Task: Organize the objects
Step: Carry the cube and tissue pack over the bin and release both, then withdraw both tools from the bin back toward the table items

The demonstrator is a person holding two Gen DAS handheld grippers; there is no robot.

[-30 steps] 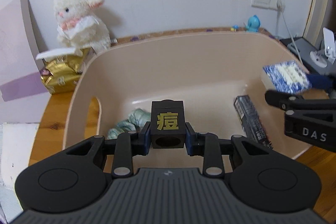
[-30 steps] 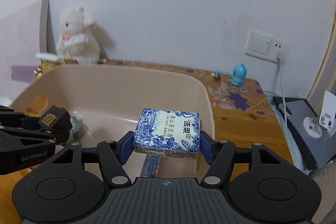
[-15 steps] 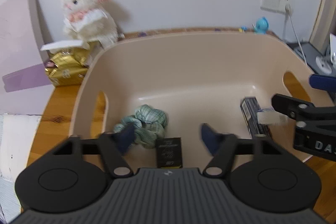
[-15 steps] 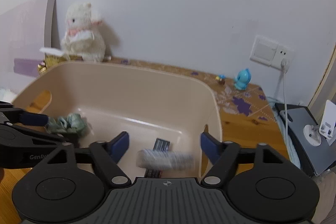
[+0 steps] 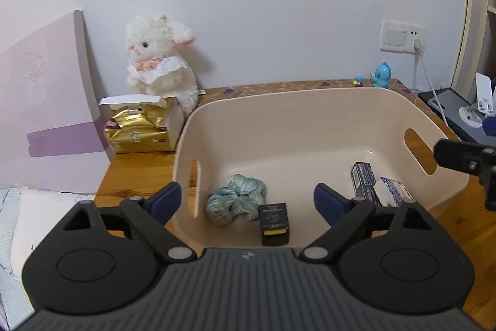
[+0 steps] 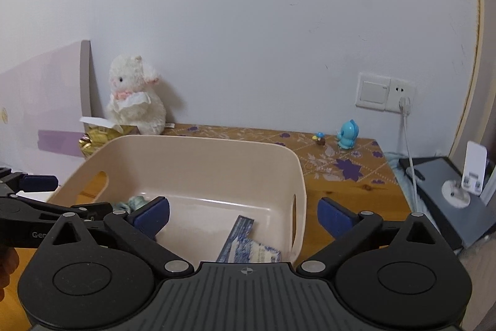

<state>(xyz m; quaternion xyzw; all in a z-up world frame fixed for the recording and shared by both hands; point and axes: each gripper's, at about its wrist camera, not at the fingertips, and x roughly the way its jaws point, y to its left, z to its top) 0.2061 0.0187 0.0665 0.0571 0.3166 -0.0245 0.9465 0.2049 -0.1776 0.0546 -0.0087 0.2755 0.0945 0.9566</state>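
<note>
Above the bin (image 5: 310, 101): jaws wide, empty

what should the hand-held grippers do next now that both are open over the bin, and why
Probably lift both clear of the beige bin. The left hand-held gripper and right hand-held gripper are open and hold nothing; the small black box and blue-and-white tissue pack already lie inside, beside the green scrunchie.

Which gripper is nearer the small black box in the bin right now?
Left. The left gripper is open directly above the small black box beside the green scrunchie. The right gripper is open over the bin's other end, above the blue-and-white packet.
</note>
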